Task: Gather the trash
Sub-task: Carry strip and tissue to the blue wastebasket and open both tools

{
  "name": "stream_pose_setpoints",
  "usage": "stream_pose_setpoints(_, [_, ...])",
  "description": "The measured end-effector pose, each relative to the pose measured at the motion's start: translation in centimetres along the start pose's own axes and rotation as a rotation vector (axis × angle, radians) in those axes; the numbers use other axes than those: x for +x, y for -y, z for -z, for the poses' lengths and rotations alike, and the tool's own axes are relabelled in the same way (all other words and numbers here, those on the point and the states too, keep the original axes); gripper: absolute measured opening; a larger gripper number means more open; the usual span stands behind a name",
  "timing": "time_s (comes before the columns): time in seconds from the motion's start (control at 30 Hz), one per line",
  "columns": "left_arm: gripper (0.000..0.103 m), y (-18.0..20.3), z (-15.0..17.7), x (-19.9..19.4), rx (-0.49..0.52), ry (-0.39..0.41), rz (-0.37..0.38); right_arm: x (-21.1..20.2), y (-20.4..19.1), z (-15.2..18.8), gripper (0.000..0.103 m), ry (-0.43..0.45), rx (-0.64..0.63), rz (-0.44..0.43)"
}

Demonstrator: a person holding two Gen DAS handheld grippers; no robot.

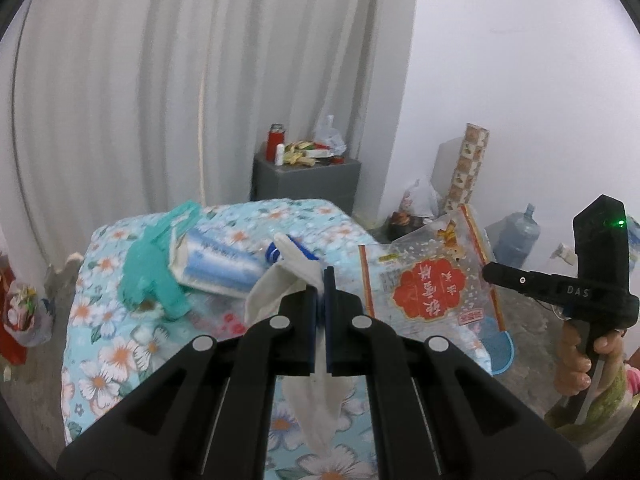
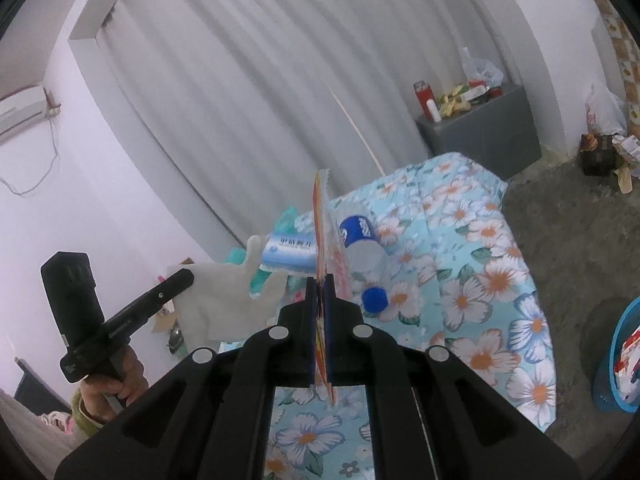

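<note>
Above the table draped in a floral cloth (image 1: 120, 344), the left gripper (image 1: 323, 280) has its jaws pinched on a crumpled white tissue (image 1: 276, 288) that hangs below the pads, while the right gripper (image 2: 320, 286) has its jaws pressed on a clear snack wrapper with a red label (image 1: 432, 280), held edge-on in the right wrist view. On the cloth lie a teal plastic bag (image 1: 152, 264), a blue-and-white tissue pack (image 1: 216, 260) and a plastic bottle with a blue cap (image 2: 366, 256). A blue basket (image 2: 616, 360) stands on the floor beside the table.
</note>
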State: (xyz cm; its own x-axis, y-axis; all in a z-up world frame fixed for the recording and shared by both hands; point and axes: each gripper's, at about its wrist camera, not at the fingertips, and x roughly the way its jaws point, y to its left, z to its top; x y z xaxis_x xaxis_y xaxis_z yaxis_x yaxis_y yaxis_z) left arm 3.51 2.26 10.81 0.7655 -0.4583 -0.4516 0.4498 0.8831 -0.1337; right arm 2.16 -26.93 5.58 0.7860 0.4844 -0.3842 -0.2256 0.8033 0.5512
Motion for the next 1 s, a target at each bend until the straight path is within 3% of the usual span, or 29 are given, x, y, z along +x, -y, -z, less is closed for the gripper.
stream_pose_setpoints(0.37, [0.001, 6.3, -2.8, 1.6, 0.111, 0.024, 0.112, -4.6, 3.3, -0.5, 0.003, 0.109, 0.06, 0.029])
stream_pose_setpoints(0.6, [0.001, 10.9, -4.6, 4.6, 0.167, -0.003, 0.227, -7.7, 5.7, -0.7, 0.003, 0.18, 0.102, 0.069])
stream_pose_setpoints(0.87, [0.001, 18.0, -6.1, 10.1, 0.243, -0.069, 0.38, -11.5, 9.3, -0.9, 0.003, 0.267, 0.164, 0.169])
stream_pose_setpoints(1.0, [0.001, 22.3, -6.2, 13.0, 0.281, -0.104, 0.454, -14.0, 12.3, -0.6, 0.003, 0.318, 0.199, 0.287])
